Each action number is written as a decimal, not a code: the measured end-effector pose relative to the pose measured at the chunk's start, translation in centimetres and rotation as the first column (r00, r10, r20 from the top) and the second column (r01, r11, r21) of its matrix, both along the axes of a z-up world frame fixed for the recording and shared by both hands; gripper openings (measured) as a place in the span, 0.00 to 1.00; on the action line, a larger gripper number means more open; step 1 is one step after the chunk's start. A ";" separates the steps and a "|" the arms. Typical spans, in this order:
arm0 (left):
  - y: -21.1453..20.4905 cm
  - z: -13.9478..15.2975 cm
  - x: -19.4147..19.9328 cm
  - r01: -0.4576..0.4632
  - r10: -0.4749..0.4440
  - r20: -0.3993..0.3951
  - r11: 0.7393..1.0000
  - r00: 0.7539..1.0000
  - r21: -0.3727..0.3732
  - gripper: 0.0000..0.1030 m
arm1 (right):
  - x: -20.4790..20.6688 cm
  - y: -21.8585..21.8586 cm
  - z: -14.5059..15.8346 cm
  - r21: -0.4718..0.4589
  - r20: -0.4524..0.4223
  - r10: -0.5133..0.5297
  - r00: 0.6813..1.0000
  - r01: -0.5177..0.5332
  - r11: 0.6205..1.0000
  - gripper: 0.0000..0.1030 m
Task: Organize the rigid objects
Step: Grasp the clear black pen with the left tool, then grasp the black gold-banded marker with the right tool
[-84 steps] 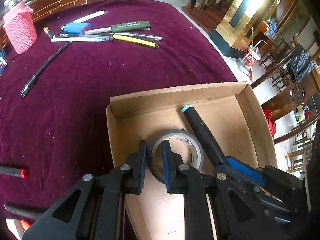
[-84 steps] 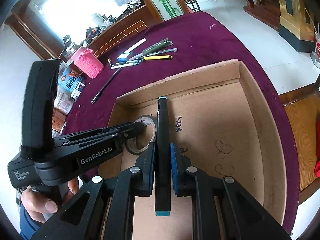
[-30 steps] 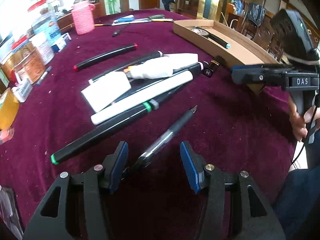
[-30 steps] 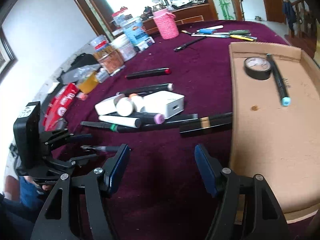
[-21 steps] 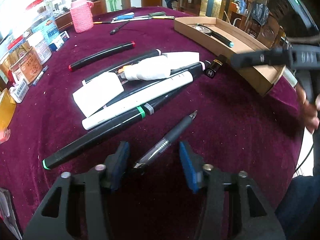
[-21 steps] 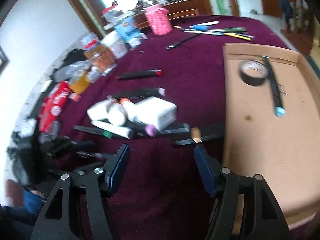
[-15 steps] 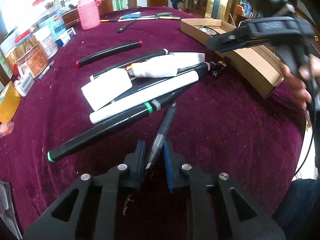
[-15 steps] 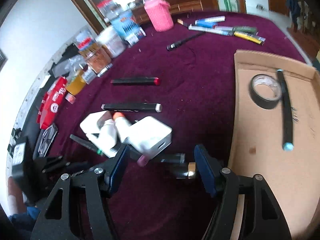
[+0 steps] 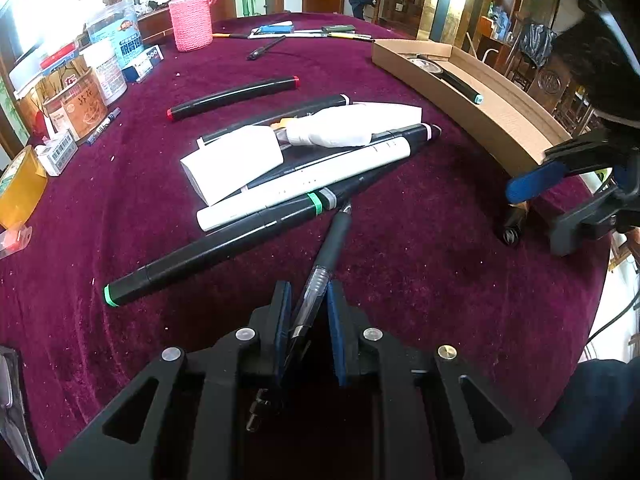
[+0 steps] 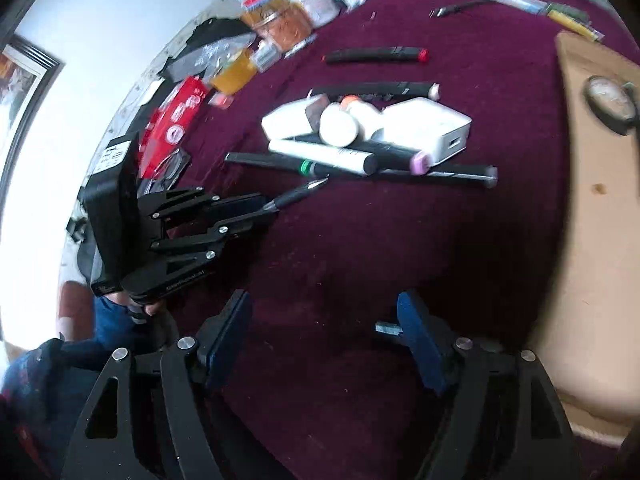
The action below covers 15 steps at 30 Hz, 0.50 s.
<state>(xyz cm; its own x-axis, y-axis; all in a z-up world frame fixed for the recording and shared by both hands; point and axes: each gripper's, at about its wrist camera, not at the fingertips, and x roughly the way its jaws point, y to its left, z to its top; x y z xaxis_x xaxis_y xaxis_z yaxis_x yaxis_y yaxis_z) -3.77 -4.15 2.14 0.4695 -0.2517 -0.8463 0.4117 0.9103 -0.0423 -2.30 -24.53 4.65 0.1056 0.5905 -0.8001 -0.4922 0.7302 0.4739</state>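
My left gripper is shut on a clear-barrelled black pen, whose tip points at the pile of markers; from the right wrist view that gripper holds the pen low over the cloth. The right gripper hangs just above the cloth near the cardboard box, its jaws opening. A small black tube lies between its fingers, close to the right pad; the pads do not press on it. In the box lie a tape roll and a teal-capped marker.
On the maroon cloth lie a green-banded black marker, a white marker, a white charger block, a white tube and a red-capped marker. Jars, a pink cup and more pens stand at the back.
The left jaws closed on the pen and swung it straight. The right gripper came down beside the box with wider jaws. The small black tube now lies nearer the table's edge.
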 end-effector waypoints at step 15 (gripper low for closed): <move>-0.6 -0.1 0.7 -0.032 0.032 0.011 0.999 0.999 0.009 0.17 | -2.8 -3.7 0.6 0.095 -0.069 -0.144 0.987 0.150 0.984 0.69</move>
